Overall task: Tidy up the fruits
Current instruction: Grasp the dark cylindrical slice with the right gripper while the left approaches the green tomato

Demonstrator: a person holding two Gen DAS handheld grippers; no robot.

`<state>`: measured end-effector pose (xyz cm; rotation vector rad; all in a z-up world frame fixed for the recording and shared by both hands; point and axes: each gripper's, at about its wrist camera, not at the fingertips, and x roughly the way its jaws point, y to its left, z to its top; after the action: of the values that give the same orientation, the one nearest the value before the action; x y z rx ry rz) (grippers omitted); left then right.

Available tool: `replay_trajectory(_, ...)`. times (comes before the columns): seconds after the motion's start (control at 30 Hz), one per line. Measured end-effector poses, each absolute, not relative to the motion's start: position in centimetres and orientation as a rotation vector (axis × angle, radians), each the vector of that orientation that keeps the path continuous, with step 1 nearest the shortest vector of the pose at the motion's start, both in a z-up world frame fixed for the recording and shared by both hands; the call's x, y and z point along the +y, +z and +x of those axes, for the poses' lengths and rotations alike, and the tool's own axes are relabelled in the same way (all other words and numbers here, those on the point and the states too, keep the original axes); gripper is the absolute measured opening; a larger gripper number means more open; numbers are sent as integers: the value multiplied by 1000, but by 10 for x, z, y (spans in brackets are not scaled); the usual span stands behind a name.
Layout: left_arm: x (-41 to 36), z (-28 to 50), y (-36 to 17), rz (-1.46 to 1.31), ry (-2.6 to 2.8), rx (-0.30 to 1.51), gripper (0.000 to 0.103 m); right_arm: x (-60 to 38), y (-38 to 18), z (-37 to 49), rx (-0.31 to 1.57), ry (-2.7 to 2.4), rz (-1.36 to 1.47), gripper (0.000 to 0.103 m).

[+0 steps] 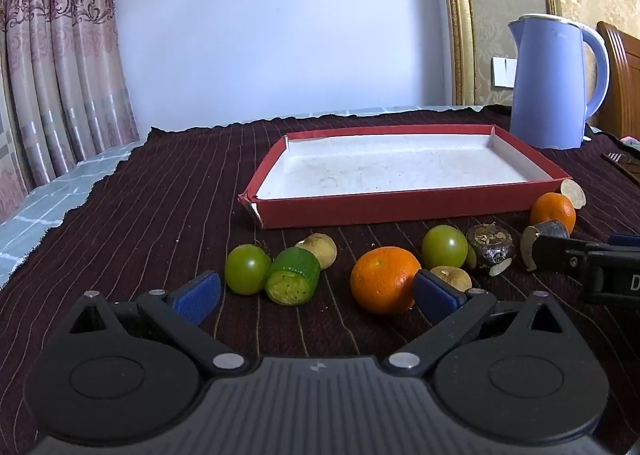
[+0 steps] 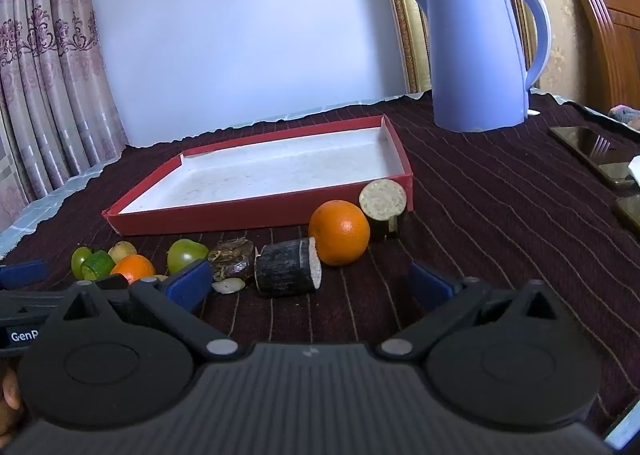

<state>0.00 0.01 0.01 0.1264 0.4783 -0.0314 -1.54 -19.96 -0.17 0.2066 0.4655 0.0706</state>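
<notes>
Hidden or unclear:
- Sugarcane piece (image 1: 573,193) at the red tray's (image 1: 360,211) near right corner: in the left wrist view mostly cut off behind an orange (image 1: 554,211); the right wrist view shows its pale cut end.
- Dark, wrinkled lump (image 1: 489,245) before the tray's front wall: kind not made out.
- Small tan fruit (image 1: 452,277): half covered by the left gripper's fingertip (image 1: 436,291).
- Right gripper (image 2: 310,287): only its black arm enters the left wrist view, overlapping a second dark-skinned sugarcane piece (image 2: 288,273).
- Phones (image 2: 592,153), far right of the tray: cut by the frame edge.

Fruit, all on the dark striped cloth (image 1: 140,215) in a row along the tray's front wall, none inside its white floor:
- Two green round fruits (image 1: 247,269), glossy.
- Cut green cucumber piece (image 1: 294,281), touching the left green fruit.
- Tan round fruit (image 1: 320,249) behind the cucumber.
- Large orange (image 1: 384,279), nearest the tray's middle.

Grippers:
- Left gripper (image 1: 316,291): jaws wide, holding nothing.
- Right gripper: jaws wide, holding nothing.

Behind the tray's right end: blue kettle (image 1: 554,83).
</notes>
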Motion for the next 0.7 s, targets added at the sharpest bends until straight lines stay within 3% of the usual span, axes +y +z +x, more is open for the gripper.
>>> replay_trajectory(0.7,1,3,2,111,-79,491,103,-197,-1,-21,459,66,175,103)
